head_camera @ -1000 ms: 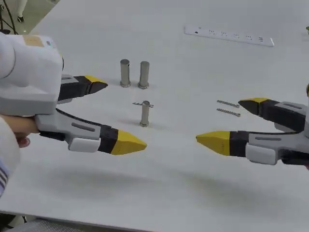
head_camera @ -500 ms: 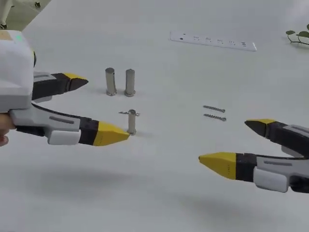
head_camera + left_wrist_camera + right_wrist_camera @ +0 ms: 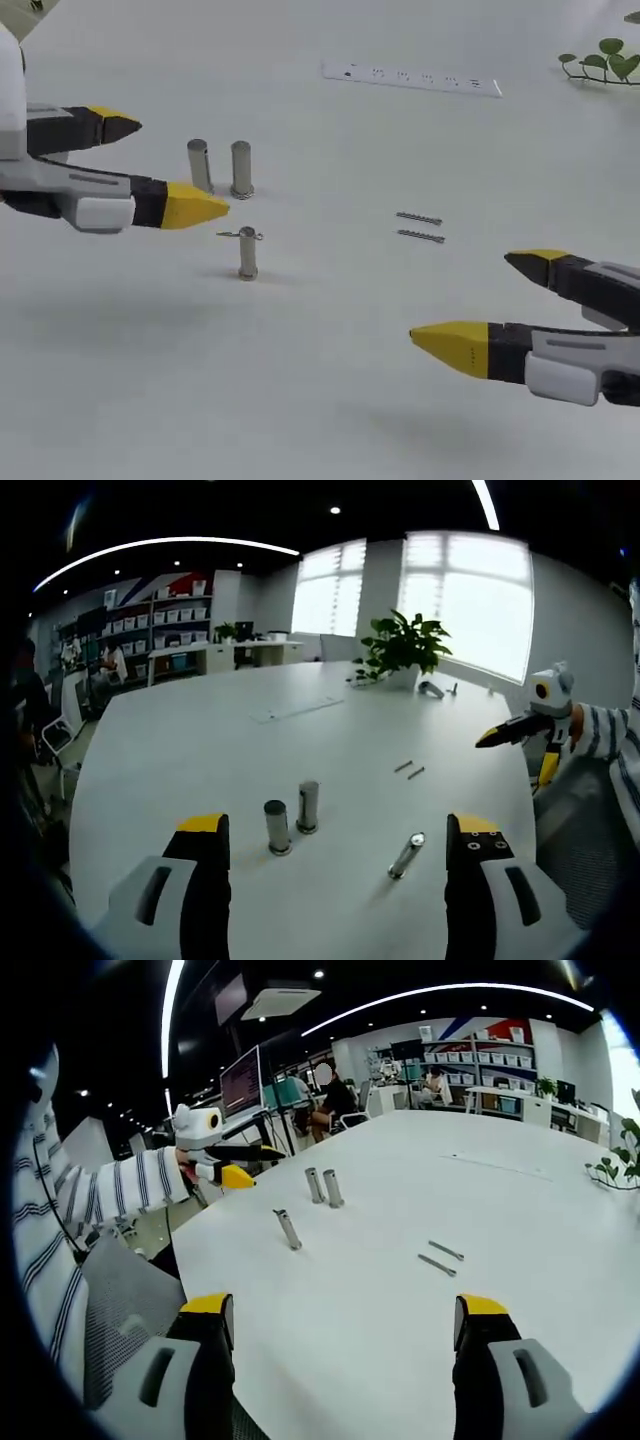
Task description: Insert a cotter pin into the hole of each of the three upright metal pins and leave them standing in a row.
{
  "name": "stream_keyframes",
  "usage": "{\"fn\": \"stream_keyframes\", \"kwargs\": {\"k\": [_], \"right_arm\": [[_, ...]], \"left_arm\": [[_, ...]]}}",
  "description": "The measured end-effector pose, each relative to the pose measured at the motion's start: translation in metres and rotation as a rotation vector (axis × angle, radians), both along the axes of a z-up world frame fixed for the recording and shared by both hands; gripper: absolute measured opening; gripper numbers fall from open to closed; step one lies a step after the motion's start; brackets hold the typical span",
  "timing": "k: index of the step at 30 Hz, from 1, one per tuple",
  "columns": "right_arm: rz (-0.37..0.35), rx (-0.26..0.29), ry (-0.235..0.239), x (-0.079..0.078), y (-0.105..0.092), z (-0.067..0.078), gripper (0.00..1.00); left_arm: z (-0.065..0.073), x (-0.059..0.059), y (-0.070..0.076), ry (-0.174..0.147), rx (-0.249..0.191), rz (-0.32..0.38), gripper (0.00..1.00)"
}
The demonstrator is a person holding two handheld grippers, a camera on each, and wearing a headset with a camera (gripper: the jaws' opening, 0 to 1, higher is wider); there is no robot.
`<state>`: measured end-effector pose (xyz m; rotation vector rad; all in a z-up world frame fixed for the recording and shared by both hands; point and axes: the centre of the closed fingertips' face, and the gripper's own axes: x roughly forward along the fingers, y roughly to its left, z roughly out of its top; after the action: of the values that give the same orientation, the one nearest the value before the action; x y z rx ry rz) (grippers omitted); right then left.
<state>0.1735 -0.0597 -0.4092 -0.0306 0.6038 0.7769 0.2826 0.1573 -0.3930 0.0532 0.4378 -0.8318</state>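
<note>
Nearest, the right yellow-tipped grey gripper (image 3: pixel 462 298) hovers over the white table (image 3: pixel 320 400). Its jaws are spread wide and empty, and it sits to the right of and nearer than the upright steel pin with a cotter pin through its top (image 3: pixel 248 253). The left yellow-tipped grey gripper (image 3: pixel 182 166) hangs just left of that pin, its jaws likewise apart and holding nothing. Two loose thin cotter pins (image 3: pixel 418 219) lie side by side well to the pin's right. Two bare upright steel pins (image 3: pixel 241 168) stand close together just behind it. Farthest back lies a white power strip (image 3: pixel 410 78).
</note>
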Motion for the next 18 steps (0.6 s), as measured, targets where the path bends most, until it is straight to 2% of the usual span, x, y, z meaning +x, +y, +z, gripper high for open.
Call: {"fn": "stream_keyframes", "kwargs": {"k": [3, 7, 10, 15, 18], "right_arm": [[-0.004, -0.004, 0.001, -0.001, -0.002, 0.000, 0.90], [-0.014, -0.008, -0.001, -0.001, -0.006, 0.001, 0.89], [-0.019, -0.010, -0.001, -0.001, -0.007, 0.001, 0.89], [-0.023, -0.014, 0.000, -0.002, -0.009, 0.001, 0.89], [-0.021, -0.015, 0.003, -0.002, -0.008, 0.000, 0.89]], "left_arm": [[-0.003, 0.013, 0.007, 0.018, -0.015, 0.060, 0.85], [-0.006, 0.022, 0.009, 0.008, 0.010, 0.086, 0.80], [-0.014, 0.026, 0.008, 0.015, 0.031, 0.093, 0.76], [-0.024, 0.034, 0.004, 0.004, 0.067, 0.075, 0.66], [-0.029, 0.039, 0.003, 0.011, 0.063, 0.082, 0.59]]}}
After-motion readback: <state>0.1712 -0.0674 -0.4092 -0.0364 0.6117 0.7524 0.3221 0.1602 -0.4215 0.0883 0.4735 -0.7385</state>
